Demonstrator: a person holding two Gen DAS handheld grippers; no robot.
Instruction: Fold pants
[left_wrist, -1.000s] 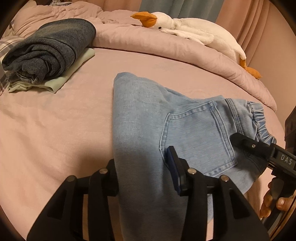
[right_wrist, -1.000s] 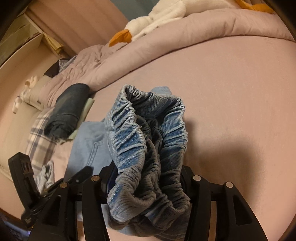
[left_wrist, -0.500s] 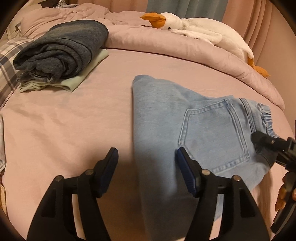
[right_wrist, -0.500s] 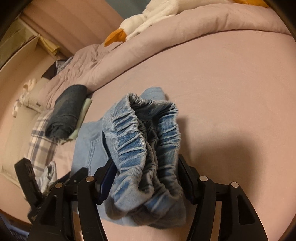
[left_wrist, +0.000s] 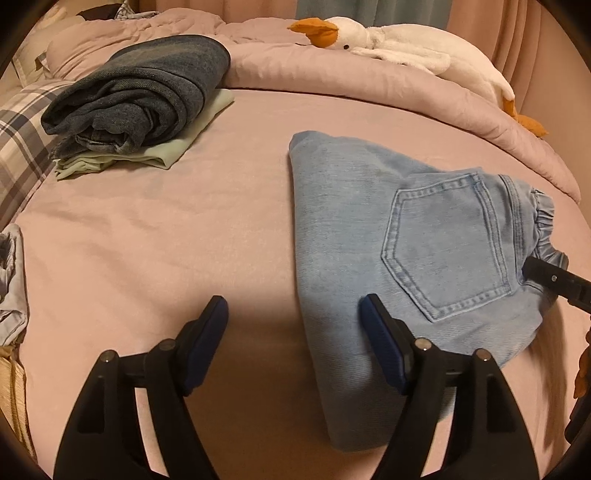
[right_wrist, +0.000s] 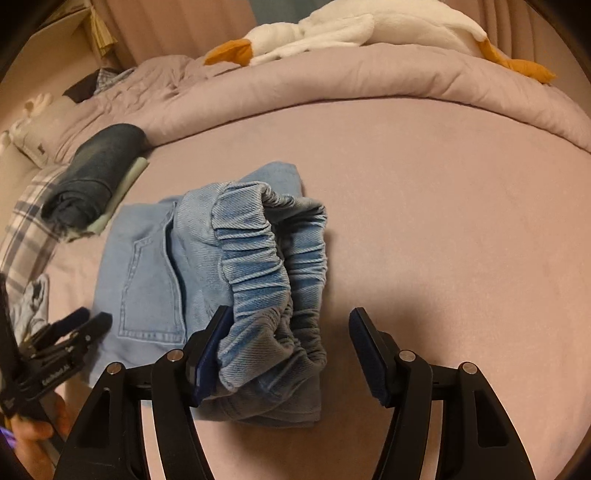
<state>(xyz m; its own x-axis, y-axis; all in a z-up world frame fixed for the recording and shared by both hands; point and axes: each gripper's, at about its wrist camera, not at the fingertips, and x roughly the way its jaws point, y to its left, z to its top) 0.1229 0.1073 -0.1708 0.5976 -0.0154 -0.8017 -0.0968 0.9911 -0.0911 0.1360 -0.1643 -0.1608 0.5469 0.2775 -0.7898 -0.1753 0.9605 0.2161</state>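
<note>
Nearest in the right wrist view: right gripper (right_wrist: 290, 350), 2 fingers spread wide, the left pad just touching the bunched elastic waistband (right_wrist: 269, 269), nothing pinched. Risk here: waistband standing up in a loose hump instead of lying flat, likely to spring open or slump sideways if not pressed down.

Nearest in the left wrist view: left gripper (left_wrist: 293, 345), 2 fingers also spread, hovering over the near edge of the light blue pants (left_wrist: 369, 229), holding nothing. Pants folded into a compact block on the pink bed sheet (left_wrist: 166, 240), back pocket up. Risk: a careless regrip catching only the top layer and peeling the fold apart.

Farther off, a stack of folded clothes (left_wrist: 140, 96), well apart. Risk on any carry: block sagging open between 2 grips. Beyond, stuffed goose (left_wrist: 388, 40) on the rolled duvet (left_wrist: 351, 92).
</note>
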